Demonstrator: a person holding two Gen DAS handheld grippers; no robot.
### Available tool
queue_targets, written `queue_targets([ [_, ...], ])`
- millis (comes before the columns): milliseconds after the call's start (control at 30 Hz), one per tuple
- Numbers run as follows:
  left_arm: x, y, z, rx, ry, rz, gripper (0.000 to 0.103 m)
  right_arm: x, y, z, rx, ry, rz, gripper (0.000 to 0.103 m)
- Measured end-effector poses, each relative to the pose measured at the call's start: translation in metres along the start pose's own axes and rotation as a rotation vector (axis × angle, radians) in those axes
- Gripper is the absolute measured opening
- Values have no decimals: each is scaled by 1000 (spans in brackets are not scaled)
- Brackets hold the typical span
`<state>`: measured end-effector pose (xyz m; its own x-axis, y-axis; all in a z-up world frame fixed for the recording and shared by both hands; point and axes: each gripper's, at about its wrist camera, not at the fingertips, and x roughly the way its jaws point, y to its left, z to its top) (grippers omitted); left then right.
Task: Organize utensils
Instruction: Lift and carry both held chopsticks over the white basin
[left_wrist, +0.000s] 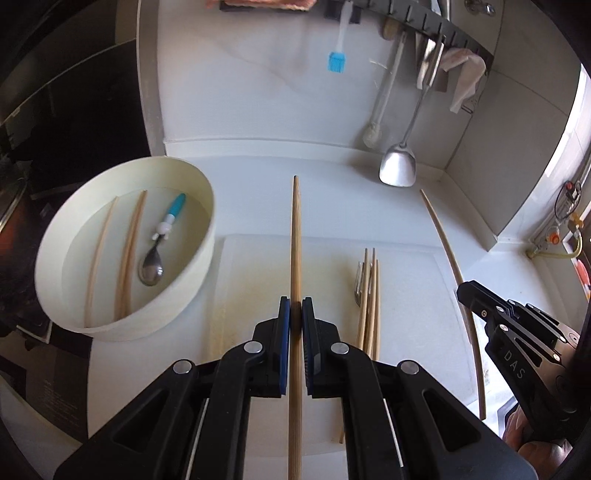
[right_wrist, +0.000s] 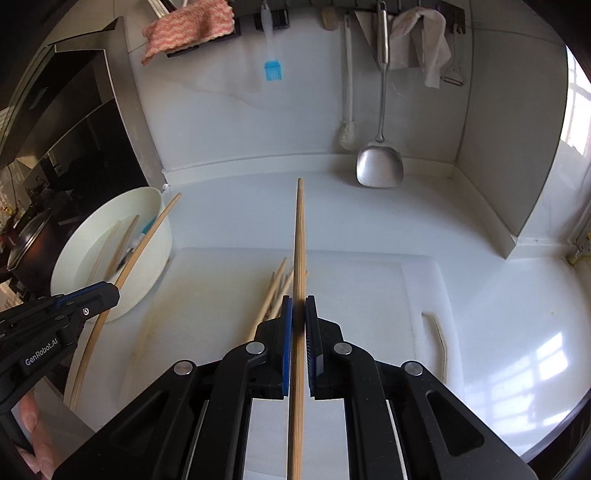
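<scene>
Chopsticks, one clenched in each tool, left tool (left_wrist: 295, 314) and right tool (right_wrist: 298, 314), point toward 12 o'clock above the worktop (right_wrist: 369, 206), white bowl (left_wrist: 192, 273) at 10 o'clock.

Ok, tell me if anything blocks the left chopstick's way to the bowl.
Nothing visible does. The left gripper is shut on a chopstick above the cutting board, and the bowl sits just left of it, open-topped. Inside lie chopsticks and a spoon, with room left between them.
</scene>
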<state>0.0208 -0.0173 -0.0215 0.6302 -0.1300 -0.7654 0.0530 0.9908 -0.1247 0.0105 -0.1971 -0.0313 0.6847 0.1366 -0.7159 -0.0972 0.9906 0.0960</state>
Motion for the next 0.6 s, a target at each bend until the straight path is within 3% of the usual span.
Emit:
queue_targets([
  [333, -48, 94, 29, -142, -84, 130, 7, 2, 87, 63, -101, -36, 162, 7],
  [533, -45, 168, 53, -145, -100, 165, 7, 35, 159, 87, -96, -21, 190, 7],
  [600, -36, 193, 61, -137, -85, 142, 7, 50, 180, 93, -76, -1, 188, 7],
])
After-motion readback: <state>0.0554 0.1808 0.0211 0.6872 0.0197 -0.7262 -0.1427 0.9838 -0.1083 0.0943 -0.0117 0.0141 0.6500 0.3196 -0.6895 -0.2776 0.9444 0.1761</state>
